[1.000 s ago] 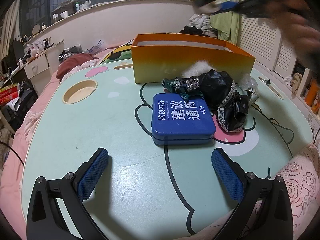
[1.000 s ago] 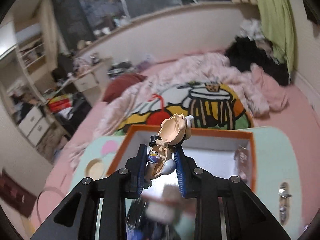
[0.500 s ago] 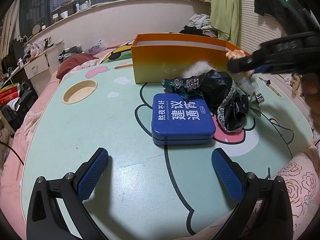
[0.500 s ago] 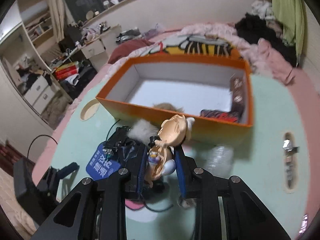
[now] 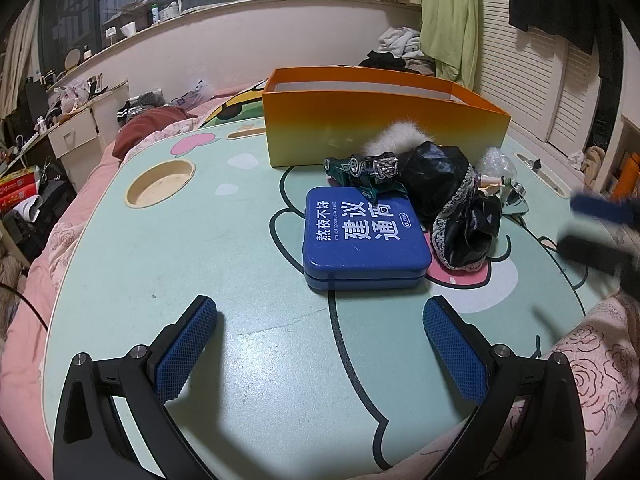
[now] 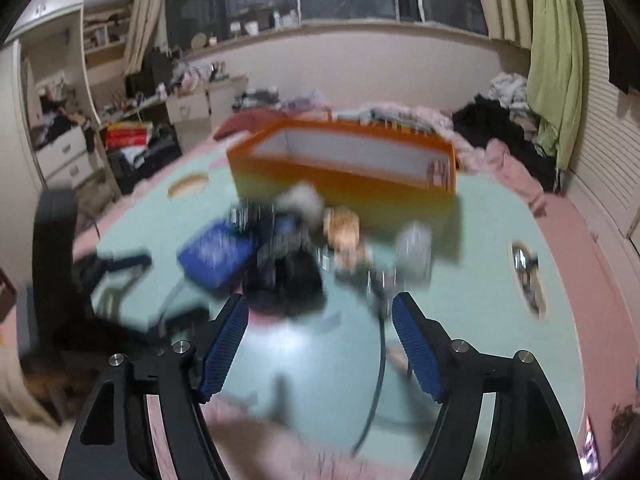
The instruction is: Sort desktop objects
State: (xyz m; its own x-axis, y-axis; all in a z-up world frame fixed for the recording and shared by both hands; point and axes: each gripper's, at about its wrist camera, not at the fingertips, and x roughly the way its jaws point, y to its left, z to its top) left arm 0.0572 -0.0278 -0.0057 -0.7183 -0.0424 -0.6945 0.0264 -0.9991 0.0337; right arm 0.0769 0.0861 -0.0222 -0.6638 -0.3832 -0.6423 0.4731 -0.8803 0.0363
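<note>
Nearest, the left gripper (image 5: 320, 344) hovers with jaws wide apart and empty over the table (image 5: 200, 240). Beyond, the blue tin (image 5: 362, 236) lies flat: likely rigid, smooth and light, best pinched across its short sides. The right gripper (image 6: 320, 340) is opening, nothing between. Farthest stands the orange box (image 5: 380, 120).

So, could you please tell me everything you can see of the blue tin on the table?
The blue tin is a flat, rounded-corner rectangle, seemingly metal, with a seam around its side between lid and base. It is closed and lies flat on the mint-green table. White Chinese characters and small English print cover the lid. A dark green toy car appears to overlap its far edge; black glossy fabric lies against its right side. No fingers touch it.
</note>
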